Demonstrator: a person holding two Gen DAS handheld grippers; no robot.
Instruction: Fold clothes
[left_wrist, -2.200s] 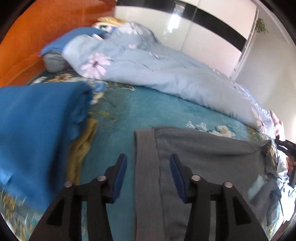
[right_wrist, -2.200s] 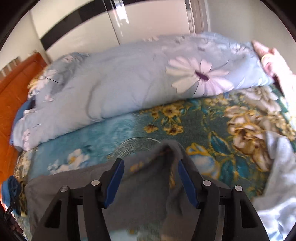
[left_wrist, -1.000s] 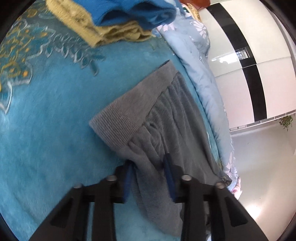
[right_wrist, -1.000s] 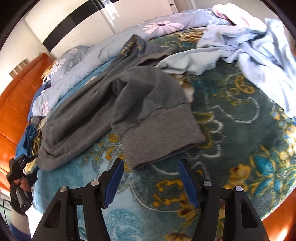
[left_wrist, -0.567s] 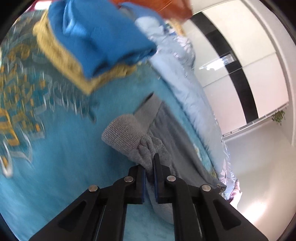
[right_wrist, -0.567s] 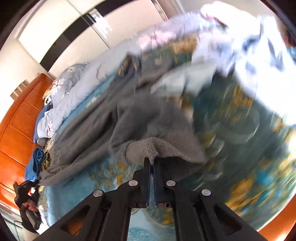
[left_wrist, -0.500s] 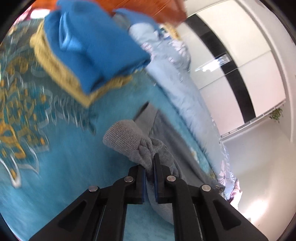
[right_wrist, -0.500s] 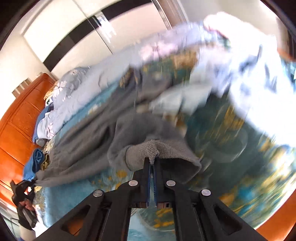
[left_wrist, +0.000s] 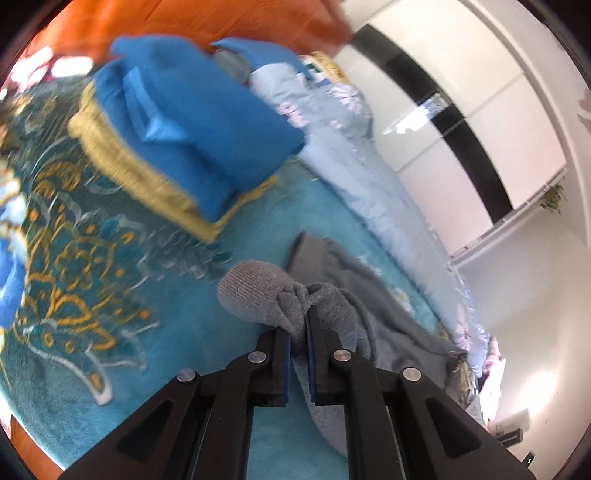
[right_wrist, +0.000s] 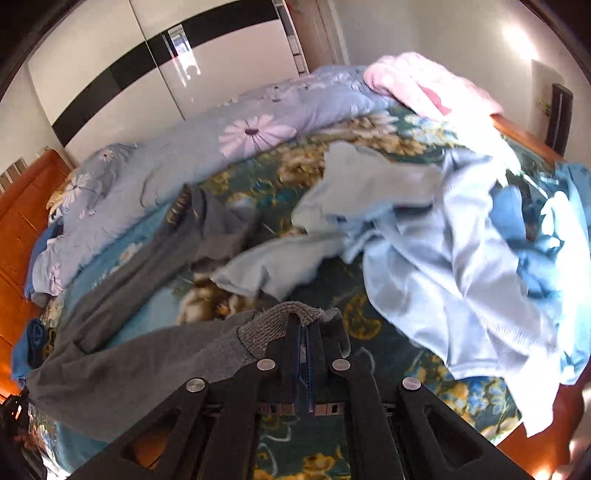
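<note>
grey sweatpants (right_wrist: 122, 365) stretched over the floral bedspread (left_wrist: 207, 343), lifted beside the folded blue stack (left_wrist: 192, 122). left gripper (left_wrist: 300, 334) pinched shut on the waistband, right gripper (right_wrist: 306, 341) clamped on a ribbed cuff. likely step: first fold; next, bring both ends together.

In the left wrist view, open teal bedspread (left_wrist: 110, 369) is left at 8 o'clock; 11 o'clock is blocked by stacked folded clothes (left_wrist: 192, 122). In the right wrist view, 3 o'clock is clogged by a pale blue heap (right_wrist: 461, 258), 11 o'clock by the rolled duvet (right_wrist: 184, 166).
</note>
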